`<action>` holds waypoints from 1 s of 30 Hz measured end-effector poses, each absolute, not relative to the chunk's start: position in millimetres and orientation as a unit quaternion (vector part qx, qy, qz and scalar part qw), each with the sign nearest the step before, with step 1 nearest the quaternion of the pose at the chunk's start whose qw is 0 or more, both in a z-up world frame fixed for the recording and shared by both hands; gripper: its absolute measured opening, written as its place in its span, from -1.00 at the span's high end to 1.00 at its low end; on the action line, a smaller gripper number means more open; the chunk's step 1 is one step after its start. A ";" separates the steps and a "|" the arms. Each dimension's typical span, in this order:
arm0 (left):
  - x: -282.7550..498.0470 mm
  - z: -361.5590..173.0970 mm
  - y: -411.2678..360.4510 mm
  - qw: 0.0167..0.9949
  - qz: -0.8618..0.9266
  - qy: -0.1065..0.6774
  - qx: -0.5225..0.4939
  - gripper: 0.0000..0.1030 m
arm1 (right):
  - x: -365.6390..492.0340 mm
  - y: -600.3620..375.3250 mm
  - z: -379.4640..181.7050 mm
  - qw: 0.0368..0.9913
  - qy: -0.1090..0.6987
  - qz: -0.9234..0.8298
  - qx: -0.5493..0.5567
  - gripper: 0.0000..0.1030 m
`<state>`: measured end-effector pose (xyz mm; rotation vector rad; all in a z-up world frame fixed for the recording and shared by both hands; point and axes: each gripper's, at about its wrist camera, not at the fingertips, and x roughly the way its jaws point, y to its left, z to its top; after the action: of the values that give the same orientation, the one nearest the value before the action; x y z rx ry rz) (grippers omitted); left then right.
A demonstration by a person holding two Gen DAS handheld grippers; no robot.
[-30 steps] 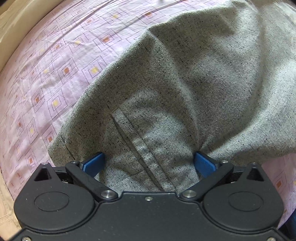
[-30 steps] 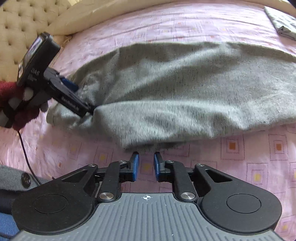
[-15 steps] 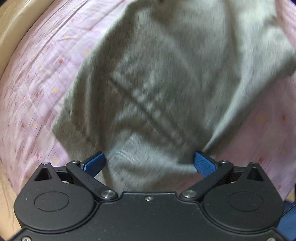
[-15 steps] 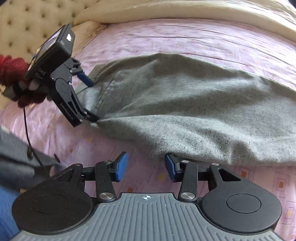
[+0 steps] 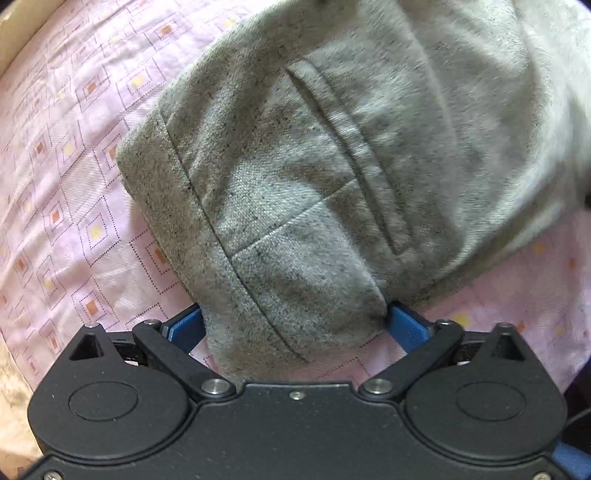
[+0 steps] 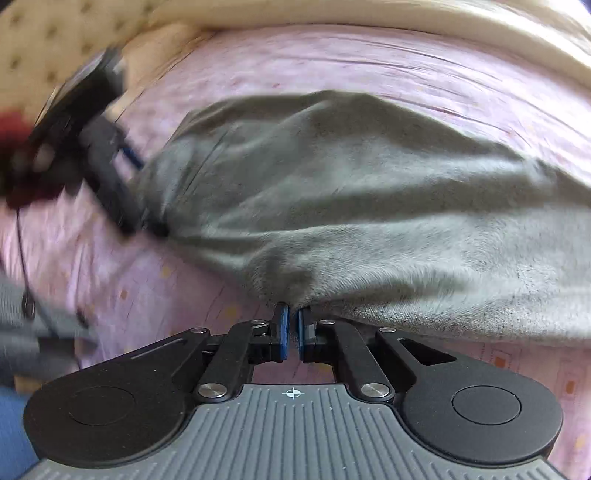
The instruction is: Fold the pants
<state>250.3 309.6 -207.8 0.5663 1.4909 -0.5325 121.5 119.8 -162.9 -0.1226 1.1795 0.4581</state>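
The grey speckled pants [image 5: 332, 177] lie on the pink patterned bedsheet [image 5: 66, 155]. In the left wrist view the waistband and a pocket seam are close in front. My left gripper [image 5: 295, 325] is open, its blue fingers [image 5: 404, 326] wide apart with the waistband corner lying between them. In the right wrist view the pants [image 6: 369, 192] stretch across the bed. My right gripper [image 6: 291, 325] is shut on the near edge of the pants. The left gripper [image 6: 107, 170] shows blurred at the pants' left end.
A cream tufted headboard [image 6: 48, 48] and a cream pillow edge [image 6: 369, 14] lie beyond the sheet. The person's red-gloved hand [image 6: 18, 158] holds the left gripper. Grey and blue clothing [image 6: 22, 332] is at the lower left.
My right gripper opened, then shut on the near edge of the pants. My left gripper stayed open and shifted; the waistband corner now lies between its fingers.
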 end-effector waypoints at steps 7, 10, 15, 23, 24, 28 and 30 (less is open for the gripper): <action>255.3 -149.8 303.0 0.707 -0.274 0.622 0.196 -0.51 | 95.5 109.3 -159.7 0.805 0.558 0.199 -0.030 0.86; 274.0 -140.8 295.8 0.736 -0.263 0.605 0.151 -0.51 | 94.0 87.5 -137.0 0.842 0.512 0.163 0.044 0.86; 292.1 -144.2 291.3 0.747 -0.228 0.616 0.103 -0.51 | 122.5 59.2 -133.7 0.864 0.488 0.094 0.077 0.86; 273.5 -175.1 341.6 0.730 -0.076 0.655 0.183 -0.61 | 157.4 25.9 -166.8 0.854 0.510 0.017 0.101 0.86; 273.6 -174.6 349.9 0.729 -0.069 0.661 0.166 -0.61 | 158.3 26.3 -173.5 0.847 0.523 0.011 0.095 0.86; 272.7 -151.7 351.9 0.744 -0.029 0.641 0.187 -0.16 | 150.0 31.0 -183.6 0.827 0.555 0.018 0.082 0.86; 272.8 -131.0 342.1 0.768 -0.054 0.619 0.156 -0.20 | 144.2 34.1 -172.3 0.837 0.543 0.025 0.070 0.86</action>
<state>272.8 342.1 -131.0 0.3391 1.3430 -0.1180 144.2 34.1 -172.3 0.1480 1.1486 0.0521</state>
